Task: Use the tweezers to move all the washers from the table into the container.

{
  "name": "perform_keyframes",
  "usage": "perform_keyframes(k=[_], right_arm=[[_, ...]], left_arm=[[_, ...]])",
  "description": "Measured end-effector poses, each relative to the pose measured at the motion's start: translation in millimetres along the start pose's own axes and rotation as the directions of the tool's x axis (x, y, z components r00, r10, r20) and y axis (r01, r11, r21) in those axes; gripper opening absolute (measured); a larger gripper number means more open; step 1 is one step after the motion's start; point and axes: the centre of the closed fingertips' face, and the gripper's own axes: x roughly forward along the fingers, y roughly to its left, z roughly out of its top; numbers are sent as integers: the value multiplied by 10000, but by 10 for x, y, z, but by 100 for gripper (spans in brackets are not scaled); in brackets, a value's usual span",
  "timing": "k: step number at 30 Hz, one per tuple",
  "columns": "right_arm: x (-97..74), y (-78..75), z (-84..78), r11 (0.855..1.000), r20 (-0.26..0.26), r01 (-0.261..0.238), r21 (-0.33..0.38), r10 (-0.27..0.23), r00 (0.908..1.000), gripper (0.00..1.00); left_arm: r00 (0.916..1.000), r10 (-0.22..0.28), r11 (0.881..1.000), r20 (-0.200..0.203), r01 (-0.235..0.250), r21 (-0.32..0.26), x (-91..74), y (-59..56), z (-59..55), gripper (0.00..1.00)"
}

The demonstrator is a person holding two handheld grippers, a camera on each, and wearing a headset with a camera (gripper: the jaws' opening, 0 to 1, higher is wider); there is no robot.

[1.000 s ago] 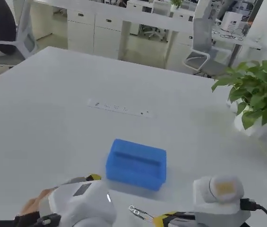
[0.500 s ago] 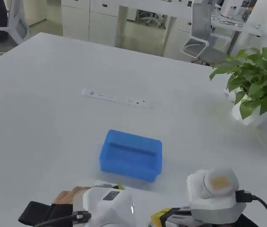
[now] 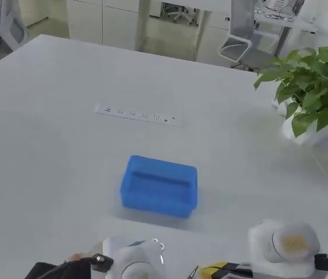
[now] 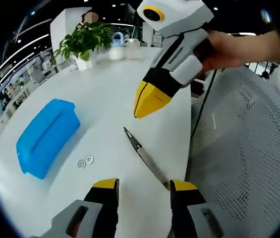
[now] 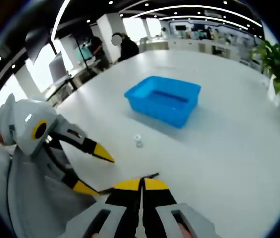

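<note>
Washers (image 4: 89,159) on table (image 4: 125,79) between blue container (image 4: 46,137) and tweezers (image 4: 144,156)

- Head view: high over the white table's (image 3: 47,145) near edge, looking forward and down, blue container (image 3: 159,186) close ahead.
- Left gripper view: low over the table, facing the potted plant (image 4: 85,39).
- Right gripper view: low, facing the blue container head-on.
- All three share the blue container; both gripper views share the washers (image 4: 85,161).

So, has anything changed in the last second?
The left tongs moved right in the head view, toward the right tongs. No grasp or release seen: the tweezers lie on the table, two washers beside the container. Container unmoved; the rest is headset motion.
</note>
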Motion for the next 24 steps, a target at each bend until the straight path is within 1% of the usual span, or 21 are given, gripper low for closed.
perform_keyframes(k=[3,5,8,9,10,13,15,16,17,19,20,24], right_arm=[[-42,-11,-2,9997,166,231,15,-231,9996,0],[-57,-14,-4,9994,283,344,-62,-343,9990,0],[-56,2,-7,9993,310,322,-198,-316,9990,0],[-55,10,-5,9991,315,340,-245,-332,9990,0],[-56,21,-7,9988,311,372,-323,-362,9989,0],[-61,23,-3,9973,398,561,-479,-542,9977,0],[-64,15,-3,9966,507,653,-507,-627,9967,0],[-68,16,-1,9961,562,687,-549,-656,9963,0],[-72,21,10,9954,655,698,-654,-656,9957,0],[-73,39,30,9928,684,671,-992,-604,9958,0],[-71,50,35,9917,667,630,-1120,-557,9962,0],[-56,105,59,9831,563,475,-1769,-380,9977,0]], left_arm=[[9999,111,9999,-72,-112,-96,68,-22,35,34],[9997,94,9997,-218,-99,-230,119,-31,33,32],[9998,46,9995,-207,-52,-327,152,-39,48,29],[9999,76,9995,-134,-80,-309,151,-39,63,28],[9999,63,9995,-160,-69,-319,167,-45,76,27],[9999,149,9998,-81,-150,-131,207,-49,119,23],[9997,220,9997,-83,-221,-69,228,-46,134,19],[9995,314,9995,-40,-314,7,237,-27,142,15],[9995,318,9995,-42,-318,57,238,-23,141,8],[9994,336,9994,20,-337,94,241,-13,154,5],[9995,320,9994,7,-320,131,244,-9,154,4],[9999,152,9998,-57,-151,157,245,1,143,3]])
